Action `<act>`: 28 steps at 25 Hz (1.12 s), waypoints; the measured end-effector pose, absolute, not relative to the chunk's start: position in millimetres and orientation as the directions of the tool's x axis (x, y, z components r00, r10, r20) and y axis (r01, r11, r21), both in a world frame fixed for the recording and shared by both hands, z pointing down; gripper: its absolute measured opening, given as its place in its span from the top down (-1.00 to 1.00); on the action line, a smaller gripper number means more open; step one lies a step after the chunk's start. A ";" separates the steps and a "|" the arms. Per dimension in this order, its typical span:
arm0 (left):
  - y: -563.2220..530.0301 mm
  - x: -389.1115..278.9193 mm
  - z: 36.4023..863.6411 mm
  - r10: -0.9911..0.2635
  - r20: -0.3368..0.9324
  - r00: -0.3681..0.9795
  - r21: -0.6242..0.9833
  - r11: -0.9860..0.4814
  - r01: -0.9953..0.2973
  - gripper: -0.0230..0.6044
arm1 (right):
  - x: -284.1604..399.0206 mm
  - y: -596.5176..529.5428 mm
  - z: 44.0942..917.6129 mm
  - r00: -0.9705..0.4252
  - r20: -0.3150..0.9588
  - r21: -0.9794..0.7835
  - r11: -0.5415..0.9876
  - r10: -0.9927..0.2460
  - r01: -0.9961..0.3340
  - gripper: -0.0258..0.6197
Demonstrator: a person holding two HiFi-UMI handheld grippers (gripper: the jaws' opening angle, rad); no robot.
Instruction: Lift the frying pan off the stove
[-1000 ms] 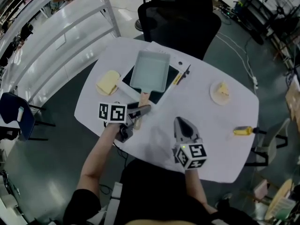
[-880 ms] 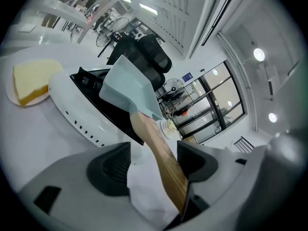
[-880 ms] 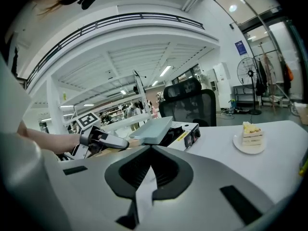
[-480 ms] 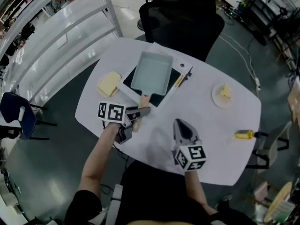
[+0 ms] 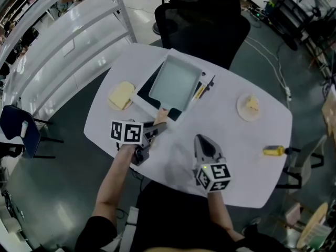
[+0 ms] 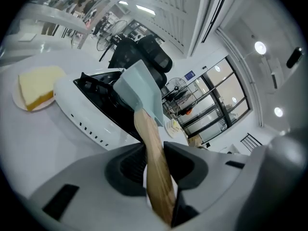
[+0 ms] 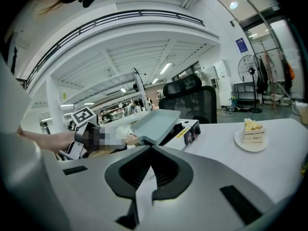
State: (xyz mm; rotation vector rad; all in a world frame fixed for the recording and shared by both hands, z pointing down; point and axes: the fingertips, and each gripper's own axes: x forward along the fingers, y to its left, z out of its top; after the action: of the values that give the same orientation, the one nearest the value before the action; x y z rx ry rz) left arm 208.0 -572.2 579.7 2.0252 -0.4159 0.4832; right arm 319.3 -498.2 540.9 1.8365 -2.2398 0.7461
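A rectangular pale teal frying pan point(image 5: 176, 83) with a wooden handle point(image 5: 162, 114) hangs tilted over the black-topped white stove point(image 5: 145, 100). My left gripper point(image 5: 153, 129) has just been closing and is shut on the handle. In the left gripper view the handle point(image 6: 153, 153) runs between the pads of the left gripper point(image 6: 155, 147), and the pan point(image 6: 140, 93) rises clear of the stove point(image 6: 91, 121). My right gripper point(image 5: 202, 138) rests near the table's front, shut and empty; from the right gripper point(image 7: 152, 150) the pan point(image 7: 156, 123) shows raised at the left.
A yellow block on a plate point(image 5: 121, 94) lies left of the stove. A cake slice on a plate point(image 5: 250, 105) sits at the right. A small yellow object point(image 5: 272, 150) is at the table's right edge. A black office chair point(image 5: 202, 20) stands behind the table.
The left jaws closed on the wooden handle. The pan swung round and tipped up off the stove top. The right gripper stayed put.
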 end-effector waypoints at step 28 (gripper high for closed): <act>-534.2 212.0 532.5 -0.208 0.331 0.920 0.832 -0.396 -0.389 0.61 | 315.4 -477.0 516.7 -0.211 0.383 -0.248 0.120 -0.899 -0.961 0.90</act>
State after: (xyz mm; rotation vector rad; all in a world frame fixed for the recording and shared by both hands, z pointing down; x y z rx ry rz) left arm 212.0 -534.2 532.5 1.9926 -0.4302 0.2087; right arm 315.4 -477.0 516.7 1.8787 -2.2434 0.6753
